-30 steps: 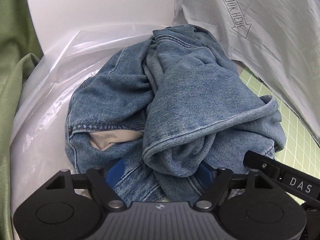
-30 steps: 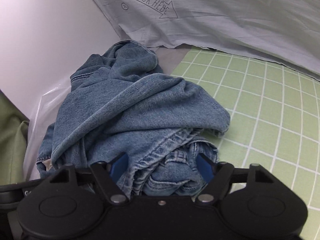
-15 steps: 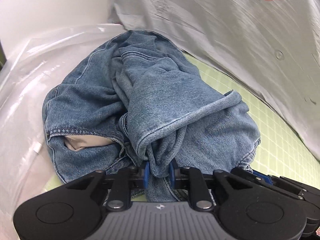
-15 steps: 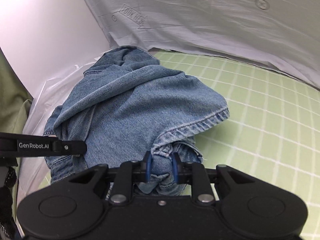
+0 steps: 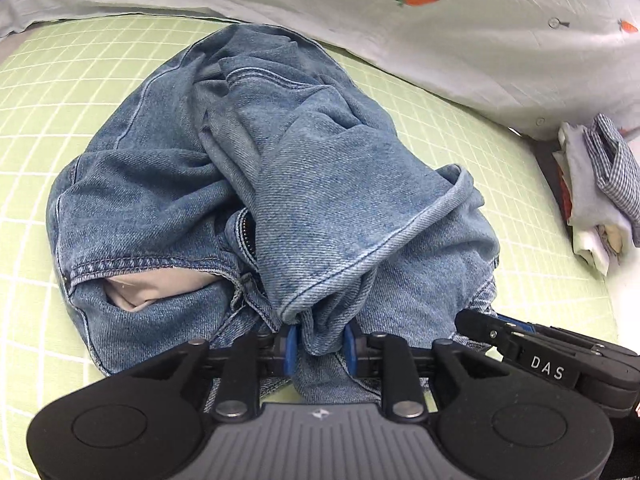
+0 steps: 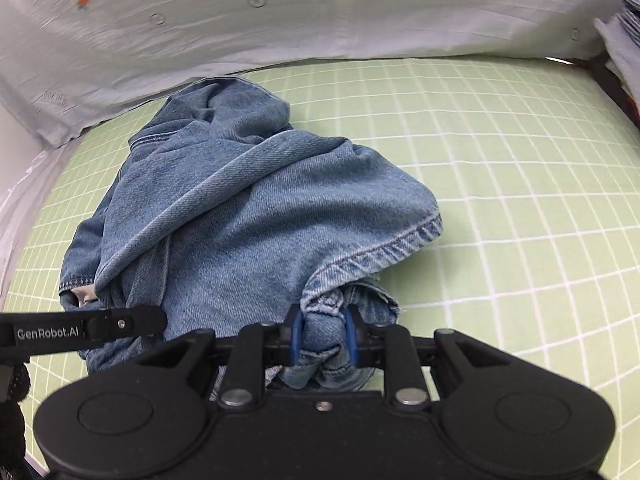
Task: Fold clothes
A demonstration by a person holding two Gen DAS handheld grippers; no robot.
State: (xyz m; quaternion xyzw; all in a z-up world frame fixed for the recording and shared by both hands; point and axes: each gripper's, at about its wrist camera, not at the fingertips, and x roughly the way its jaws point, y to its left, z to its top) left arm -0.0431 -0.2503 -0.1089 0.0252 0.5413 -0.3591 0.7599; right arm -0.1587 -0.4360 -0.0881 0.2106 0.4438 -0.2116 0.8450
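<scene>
Nearby, folded clothes stack (image 5: 596,196) sitting beside carrot-print sheet (image 5: 460,20), crumpled jeans (image 5: 256,184) bunching on green grid mat (image 6: 500,184), long axis indeterminable, left gripper (image 5: 319,345) and right gripper (image 6: 323,340) each pinching denim after a slight reopening.

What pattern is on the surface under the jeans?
Light green with a white grid, seen on the mat around the jeans; clearest in the right wrist view.

A home bedroom, by the look of it: a bed with a green checked sheet (image 6: 500,168), a pale carrot-print quilt (image 5: 460,32), and a small pile of folded clothes (image 5: 600,196) nearby.
</scene>
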